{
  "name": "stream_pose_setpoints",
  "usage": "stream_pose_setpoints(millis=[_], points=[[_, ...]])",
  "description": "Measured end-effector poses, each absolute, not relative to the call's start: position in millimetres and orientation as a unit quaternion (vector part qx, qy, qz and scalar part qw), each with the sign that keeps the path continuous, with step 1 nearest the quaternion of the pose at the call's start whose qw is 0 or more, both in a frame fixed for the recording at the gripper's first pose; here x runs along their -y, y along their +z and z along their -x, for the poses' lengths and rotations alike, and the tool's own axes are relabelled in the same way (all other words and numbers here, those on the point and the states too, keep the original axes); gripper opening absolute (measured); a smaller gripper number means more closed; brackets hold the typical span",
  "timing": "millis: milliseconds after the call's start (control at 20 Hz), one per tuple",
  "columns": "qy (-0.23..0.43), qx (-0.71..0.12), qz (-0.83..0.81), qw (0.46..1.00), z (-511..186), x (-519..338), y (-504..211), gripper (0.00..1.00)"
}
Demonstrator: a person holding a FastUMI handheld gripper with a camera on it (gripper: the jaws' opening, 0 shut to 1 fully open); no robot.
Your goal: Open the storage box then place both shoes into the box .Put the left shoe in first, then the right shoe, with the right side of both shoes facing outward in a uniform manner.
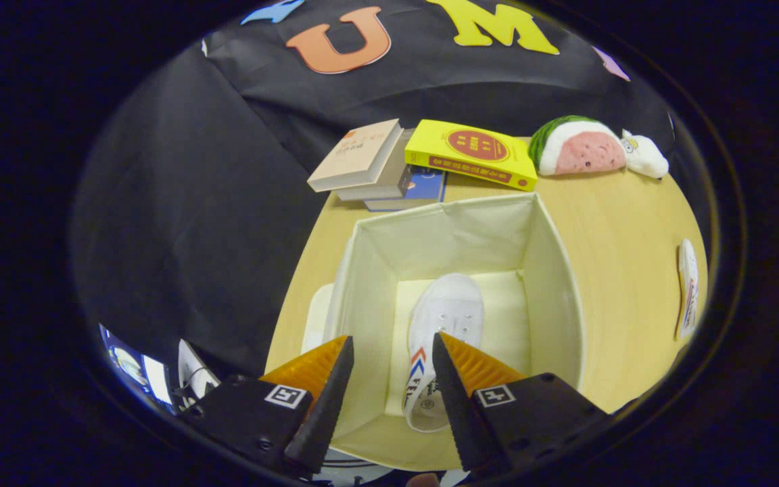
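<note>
Storage box (545, 270): pale fabric, open at the top, standing on the desk (626, 284) directly below and just ahead of the claw (393, 365). One white shoe (440, 331) lies on the box floor, toe pointing away from the claw, heel end nearest it, between the two fingers as seen from above. Red and blue chevron marks show on its side, close to the right finger.

Claw: fingers spread, nothing between them, held above the near rim of the box; no contact with shoe or box walls visible.

Second white shoe (688, 287): on the desk well off to the right of the box, seen edge-on, apart from the box wall.

A flat pale panel (315, 318) lies against the left outside of the box, partly hidden by the wall.

Beyond the box: a stack of books (379, 169) just past the far left corner, a yellow book (470, 154) beside them, then a watermelon-slice plush (575, 147) and a small white plush (645, 157) touching it, further right.

Box walls stand on all four sides of the shoe inside.
</note>
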State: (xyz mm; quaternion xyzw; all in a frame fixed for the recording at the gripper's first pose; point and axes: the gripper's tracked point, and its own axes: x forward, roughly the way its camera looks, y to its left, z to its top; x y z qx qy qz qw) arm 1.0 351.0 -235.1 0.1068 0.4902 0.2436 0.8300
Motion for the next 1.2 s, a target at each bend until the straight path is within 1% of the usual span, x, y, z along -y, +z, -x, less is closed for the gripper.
stream_pose_setpoints(millis=[50, 150, 350, 550, 800, 1000, 1200], points=[[0.243, -0.479, -0.106, 0.837, -1.2, -344.5, -227.9, 0.78], [0.242, -0.455, -0.095, 0.852, -2.5, -327.6, -212.3, 0.89], [0.236, -0.401, -0.079, 0.882, -1.8, -286.6, -176.6, 0.95], [0.217, -0.345, -0.055, 0.911, -3.8, -224.1, -146.8, 0.95], [0.179, -0.295, -0.031, 0.938, -12.8, -121.1, -128.7, 0.96], [0.148, -0.294, -0.029, 0.944, -21.5, -28.0, -140.9, 0.97], [0.091, -0.303, -0.021, 0.948, -33.8, 80.8, -170.8, 0.97]])
